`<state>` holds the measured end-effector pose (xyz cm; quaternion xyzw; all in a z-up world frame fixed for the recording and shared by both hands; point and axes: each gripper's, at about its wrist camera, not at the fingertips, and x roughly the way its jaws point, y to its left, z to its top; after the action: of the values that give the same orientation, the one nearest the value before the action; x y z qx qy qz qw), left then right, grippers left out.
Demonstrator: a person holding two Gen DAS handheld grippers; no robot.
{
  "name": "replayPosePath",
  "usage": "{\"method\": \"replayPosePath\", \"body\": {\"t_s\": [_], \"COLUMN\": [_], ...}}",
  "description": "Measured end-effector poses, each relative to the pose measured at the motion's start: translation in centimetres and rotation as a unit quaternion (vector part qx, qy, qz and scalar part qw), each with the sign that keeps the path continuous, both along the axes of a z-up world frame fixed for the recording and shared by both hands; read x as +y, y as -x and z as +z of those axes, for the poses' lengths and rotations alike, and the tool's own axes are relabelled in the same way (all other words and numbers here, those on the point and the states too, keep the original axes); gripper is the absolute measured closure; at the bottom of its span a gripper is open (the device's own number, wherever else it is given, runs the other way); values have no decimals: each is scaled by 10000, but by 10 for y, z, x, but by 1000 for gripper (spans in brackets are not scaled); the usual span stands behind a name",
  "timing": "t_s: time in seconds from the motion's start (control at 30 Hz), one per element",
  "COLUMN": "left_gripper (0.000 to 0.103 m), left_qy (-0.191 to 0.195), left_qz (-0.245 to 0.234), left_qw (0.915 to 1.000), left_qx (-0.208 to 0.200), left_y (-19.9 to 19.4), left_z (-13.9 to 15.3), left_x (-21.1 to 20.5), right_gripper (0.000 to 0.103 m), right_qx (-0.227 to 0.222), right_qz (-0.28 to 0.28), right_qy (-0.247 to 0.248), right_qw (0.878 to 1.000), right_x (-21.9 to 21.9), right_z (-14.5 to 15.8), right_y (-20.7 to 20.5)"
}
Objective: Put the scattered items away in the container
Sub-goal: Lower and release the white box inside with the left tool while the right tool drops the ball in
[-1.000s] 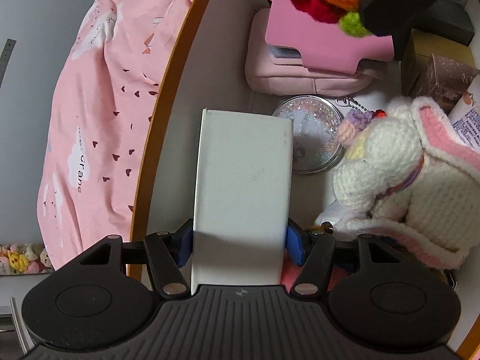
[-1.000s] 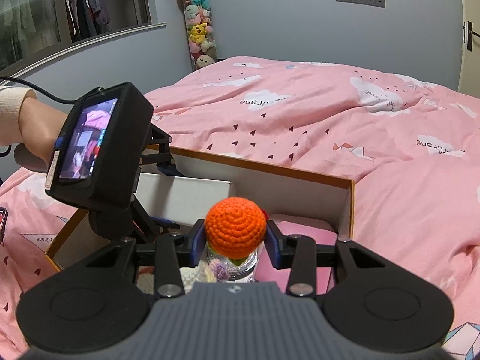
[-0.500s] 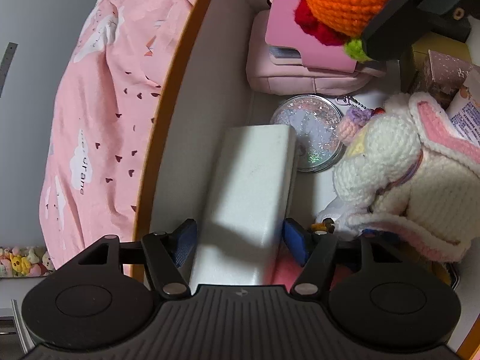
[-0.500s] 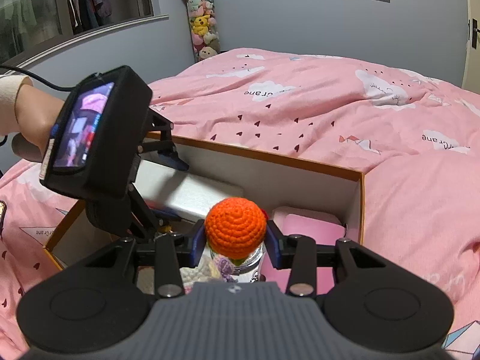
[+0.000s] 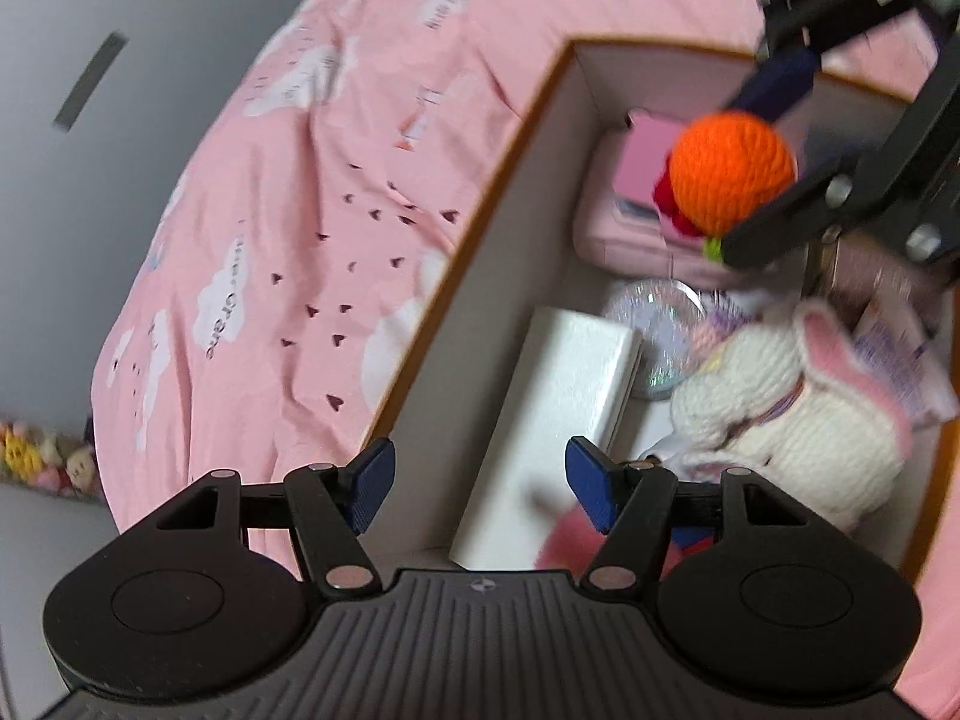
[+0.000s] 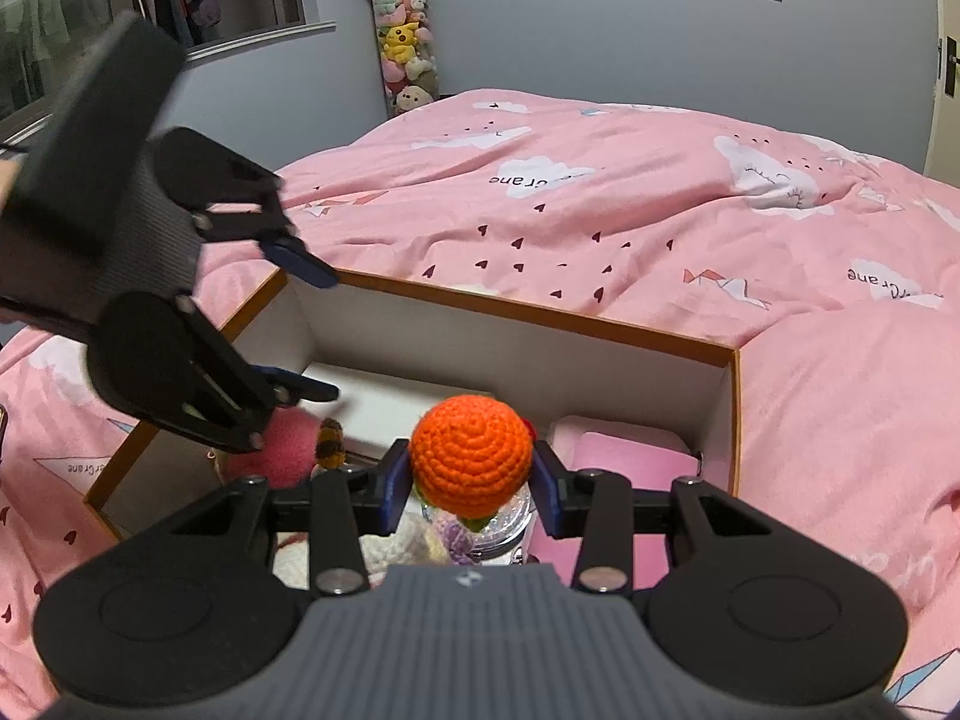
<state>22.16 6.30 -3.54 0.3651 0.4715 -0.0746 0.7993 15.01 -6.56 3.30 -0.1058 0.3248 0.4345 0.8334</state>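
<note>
The container [image 5: 510, 228] is a cardboard box with white walls and a brown rim [image 6: 540, 312], set on a pink bed. A long white box [image 5: 558, 408] lies inside it along the left wall, also seen in the right wrist view [image 6: 414, 405]. My left gripper [image 5: 480, 483] hangs open above that box, pads clear of it; from the right wrist it shows at the left [image 6: 306, 324]. My right gripper [image 6: 471, 483] is shut on an orange crocheted ball [image 6: 471, 456] with a green and red bit below, held over the container's middle [image 5: 732, 171].
Inside the container lie a pink pouch [image 5: 624, 234], a round glittery disc [image 5: 660, 324], a white crocheted bunny [image 5: 792, 420] and a pink fuzzy ball [image 6: 282, 450]. The pink duvet [image 6: 660, 210] surrounds the box. Plush toys [image 6: 405, 48] hang on the far wall.
My left gripper let go of the white box, rose and rolled; the box tipped over and now rests in the container. The right gripper kept still with the orange ball.
</note>
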Motion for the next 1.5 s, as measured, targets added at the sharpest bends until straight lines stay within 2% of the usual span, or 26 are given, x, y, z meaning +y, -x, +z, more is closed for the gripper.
{"method": "replayPosePath", "body": {"t_s": [0.1,0.23,0.43,0.6,0.7,0.83,1.07,1.27,1.5], "left_gripper": [29,29,30,30,30,30,30,30,30], "left_qy": [283,823,1819,2219,2430,2580,2649,2734,2968], "left_qz": [366,870,1435,1867,2252,2665,2902,2937,3024], "left_qw": [9987,9912,9670,9488,9346,9189,9066,9018,8864], "left_qx": [-223,-569,-1057,-1253,-1298,-1345,-1536,-1607,-1867], "left_y": [10,30,63,79,83,89,104,114,127], "left_z": [13,29,39,33,28,21,17,18,27], "left_x": [6,14,18,11,7,2,-7,-10,-10], "right_gripper": [58,58,58,58,58,58,58,54,48], "right_qx": [-36,-18,200,323,358,384,348,266,89], "right_qz": [-53,-109,-33,-50,-108,-175,-267,-338,-486], "right_qy": [-38,-64,-94,41,156,282,341,308,123], "right_qw": [10000,9999,9998,9995,9992,9987,9985,9986,9987], "right_x": [-1,-6,-2,13,20,23,22,15,-1], "right_z": [3,6,3,-9,-16,-23,-26,-19,0], "right_y": [1,-1,-3,-7,-9,-9,-5,2,18]}}
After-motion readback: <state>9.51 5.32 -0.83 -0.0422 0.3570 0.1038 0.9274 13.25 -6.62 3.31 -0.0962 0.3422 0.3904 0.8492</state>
